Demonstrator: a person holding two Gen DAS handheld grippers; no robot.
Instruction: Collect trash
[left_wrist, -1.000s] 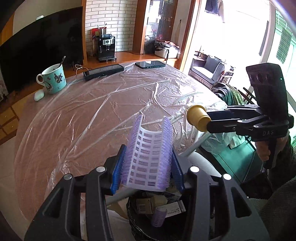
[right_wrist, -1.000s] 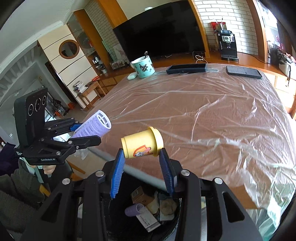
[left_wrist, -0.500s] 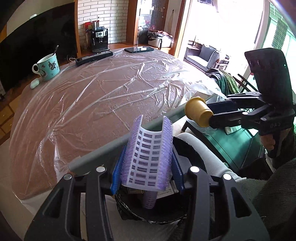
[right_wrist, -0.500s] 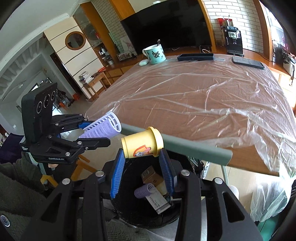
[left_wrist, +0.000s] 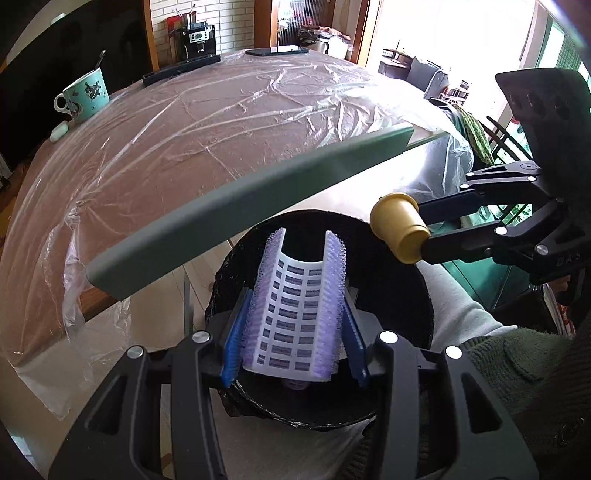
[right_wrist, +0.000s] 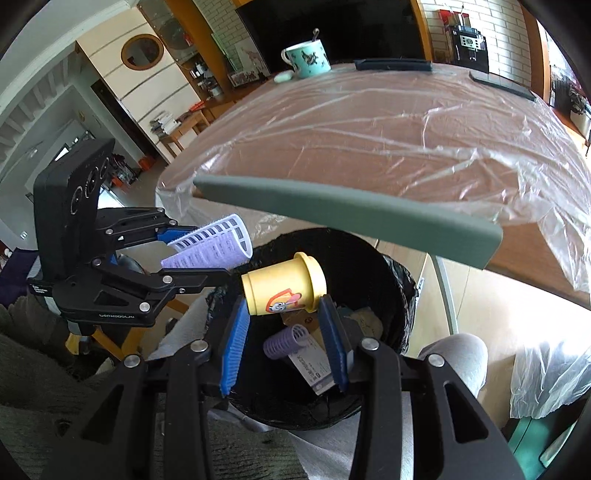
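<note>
Now both loads hang over the black bin (right_wrist: 399, 280), which sits below the edge of the film-covered worktop (right_wrist: 388, 122), so the drop-off step is in hand. The left tool (left_wrist: 293, 314) pinches a purple hair roller (left_wrist: 295, 302) above the bin's mouth; the right tool (right_wrist: 282, 317) pinches a small yellow cup (right_wrist: 282, 284) there too. Next, I judge, each must spread its jaws to let go.

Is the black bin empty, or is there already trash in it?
Not empty. Inside the bin, the right wrist view shows a purple hair roller, a printed paper slip and other scraps.
</note>
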